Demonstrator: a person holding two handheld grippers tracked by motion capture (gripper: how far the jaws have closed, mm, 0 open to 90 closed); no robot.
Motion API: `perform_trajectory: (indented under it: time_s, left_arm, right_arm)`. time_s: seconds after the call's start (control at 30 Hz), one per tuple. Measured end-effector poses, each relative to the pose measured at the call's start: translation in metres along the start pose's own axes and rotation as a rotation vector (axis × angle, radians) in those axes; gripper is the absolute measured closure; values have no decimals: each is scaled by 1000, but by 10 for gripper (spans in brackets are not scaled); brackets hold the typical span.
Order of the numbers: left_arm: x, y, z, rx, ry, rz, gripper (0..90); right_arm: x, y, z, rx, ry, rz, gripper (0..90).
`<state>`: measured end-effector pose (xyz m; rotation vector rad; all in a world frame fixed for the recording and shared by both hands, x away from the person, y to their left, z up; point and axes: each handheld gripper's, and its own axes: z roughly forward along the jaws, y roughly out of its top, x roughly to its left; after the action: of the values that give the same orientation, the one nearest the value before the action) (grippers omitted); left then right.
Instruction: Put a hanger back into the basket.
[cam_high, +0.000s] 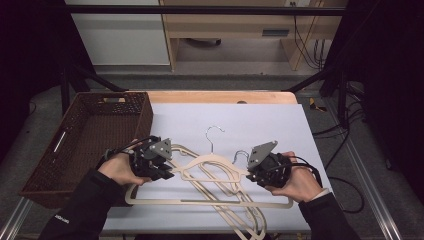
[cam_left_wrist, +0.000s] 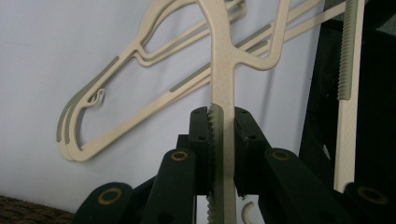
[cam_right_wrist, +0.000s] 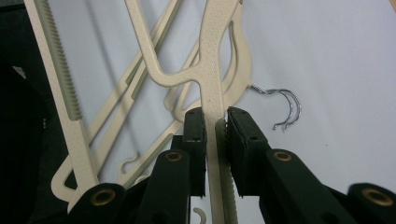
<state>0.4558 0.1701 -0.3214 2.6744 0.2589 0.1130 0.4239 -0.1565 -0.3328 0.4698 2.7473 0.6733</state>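
Observation:
A cream plastic hanger (cam_high: 210, 159) with a metal hook lies on top of other hangers on the pale mat, and both grippers hold it. My left gripper (cam_high: 169, 172) is shut on its left shoulder arm; in the left gripper view the jaws (cam_left_wrist: 222, 116) pinch the ribbed arm (cam_left_wrist: 223, 84). On the other shoulder, my right gripper (cam_high: 251, 175) is shut as well, and the right gripper view has the arm (cam_right_wrist: 210, 70) squeezed between the pads of the gripper (cam_right_wrist: 215, 119).
Under the held hanger lie more cream hangers (cam_high: 240, 210), angled toward the front edge, with their hooks (cam_right_wrist: 287, 109) side by side. A brown woven basket (cam_high: 142, 120) stands at the left of the mat (cam_high: 260, 125). Bare mat stretches behind the hangers.

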Motion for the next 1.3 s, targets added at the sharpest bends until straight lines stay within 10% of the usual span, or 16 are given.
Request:
perform_trajectory:
  time_s: [0.83, 1.3]
  left_arm:
    - [0, -11, -15, -84, 116, -64, 800]
    - [1, -19, -39, -161, 211, -132, 802]
  right_arm:
    - [-23, -36, -38, -245, -142, 224, 411]
    - [-35, -85, -57, -329, -218, 382, 399]
